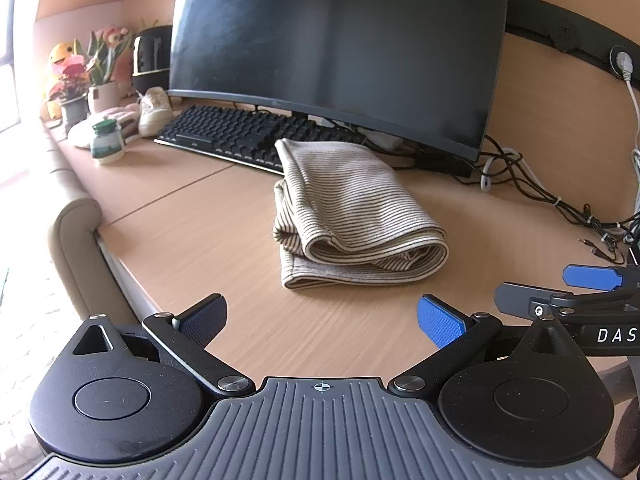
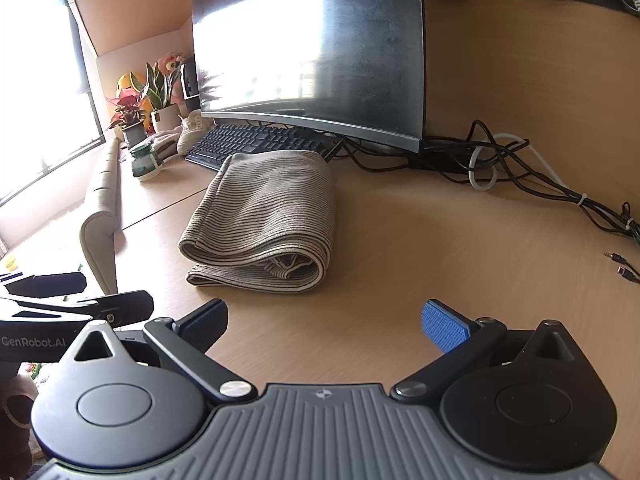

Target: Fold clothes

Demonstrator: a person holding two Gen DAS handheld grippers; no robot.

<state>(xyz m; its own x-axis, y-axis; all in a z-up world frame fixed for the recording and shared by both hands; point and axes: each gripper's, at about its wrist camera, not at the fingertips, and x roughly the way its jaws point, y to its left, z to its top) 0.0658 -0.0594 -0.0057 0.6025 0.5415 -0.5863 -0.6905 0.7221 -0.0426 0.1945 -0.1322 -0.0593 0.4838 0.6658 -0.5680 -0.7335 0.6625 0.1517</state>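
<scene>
A beige garment with thin dark stripes (image 1: 352, 216) lies folded in a thick stack on the wooden desk (image 1: 200, 232), its far end resting against the keyboard. In the right wrist view the same striped garment (image 2: 264, 216) sits just ahead and left of centre. My left gripper (image 1: 322, 322) is open above the desk's near edge, short of the garment, holding nothing. My right gripper (image 2: 325, 326) is open too, a little back from the fold, with nothing between its fingers. Each gripper shows at the other view's edge: the right gripper (image 1: 592, 280), the left gripper (image 2: 76, 292).
A black keyboard (image 1: 240, 132) and a curved monitor (image 1: 336, 40) stand behind the garment. Tangled cables (image 2: 520, 168) run along the right. Potted plants (image 1: 96, 72), a white shoe (image 1: 154, 114) and a green-lidded jar (image 1: 106, 140) crowd the back left. A padded chair back (image 1: 76, 248) borders the desk's left edge.
</scene>
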